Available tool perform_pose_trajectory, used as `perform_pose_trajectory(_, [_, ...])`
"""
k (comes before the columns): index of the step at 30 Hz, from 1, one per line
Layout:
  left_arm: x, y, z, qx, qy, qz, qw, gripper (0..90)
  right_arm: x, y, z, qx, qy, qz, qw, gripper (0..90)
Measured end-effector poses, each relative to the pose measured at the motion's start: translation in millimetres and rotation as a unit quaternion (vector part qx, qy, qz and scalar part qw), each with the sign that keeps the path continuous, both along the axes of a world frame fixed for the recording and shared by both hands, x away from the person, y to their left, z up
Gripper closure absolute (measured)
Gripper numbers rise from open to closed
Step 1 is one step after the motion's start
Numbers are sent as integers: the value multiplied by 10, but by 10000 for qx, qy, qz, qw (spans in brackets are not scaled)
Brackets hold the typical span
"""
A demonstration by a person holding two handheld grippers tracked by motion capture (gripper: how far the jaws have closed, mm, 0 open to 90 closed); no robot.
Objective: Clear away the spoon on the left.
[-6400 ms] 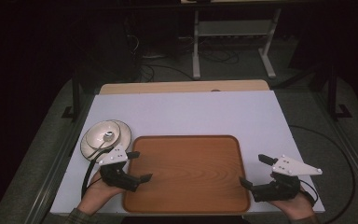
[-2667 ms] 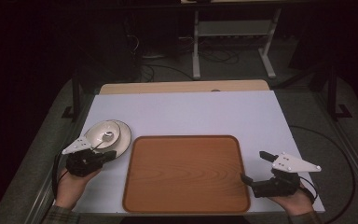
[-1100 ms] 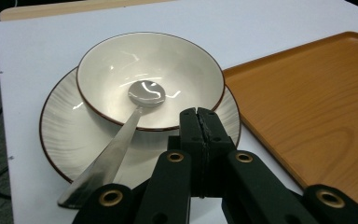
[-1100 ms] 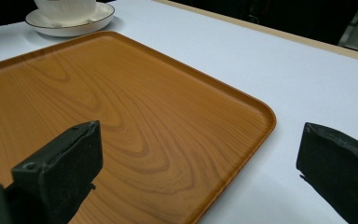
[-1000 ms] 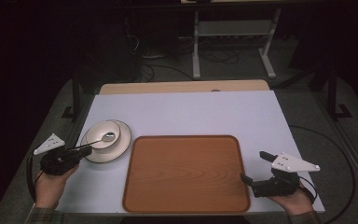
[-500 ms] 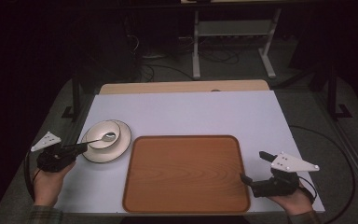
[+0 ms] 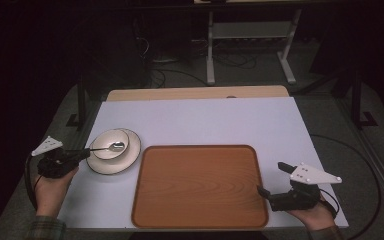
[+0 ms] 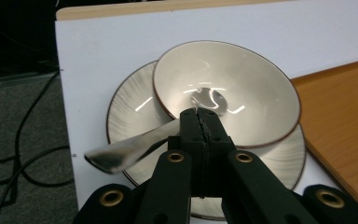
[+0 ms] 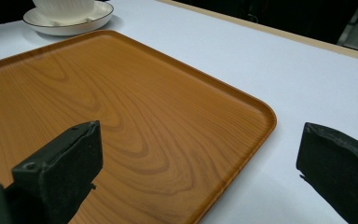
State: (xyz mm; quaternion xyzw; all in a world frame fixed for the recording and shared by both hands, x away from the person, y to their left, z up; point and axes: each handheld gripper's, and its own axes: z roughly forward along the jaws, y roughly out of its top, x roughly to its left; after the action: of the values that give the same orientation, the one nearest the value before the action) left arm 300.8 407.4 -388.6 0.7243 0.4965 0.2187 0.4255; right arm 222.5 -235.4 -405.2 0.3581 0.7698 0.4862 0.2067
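High view shows my left gripper (image 7: 82, 154) clamped on a spoon (image 8: 135, 144) whose scoop rests in the bowl (image 7: 109, 144) on its plate (image 7: 130, 156), my right gripper (image 7: 263, 191) gaping over the tray (image 7: 200, 185) edge; next, I judge, a lift clear.

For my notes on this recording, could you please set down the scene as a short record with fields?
Left gripper: shut on the spoon, clamped along its handle
Spoon: its scoop end lies in the bowl
Bowl: sits on the plate, left of the tray
Tray: wooden, nothing on it
Right gripper: open, at the tray's near right corner, holding nothing
Table: white top
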Motion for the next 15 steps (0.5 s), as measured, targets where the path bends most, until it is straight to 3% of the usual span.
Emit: perform_pose_trajectory(15, [213, 71, 18, 93, -53, 211, 9997, 896, 9, 14, -12, -24, 34, 8, 10000, 0])
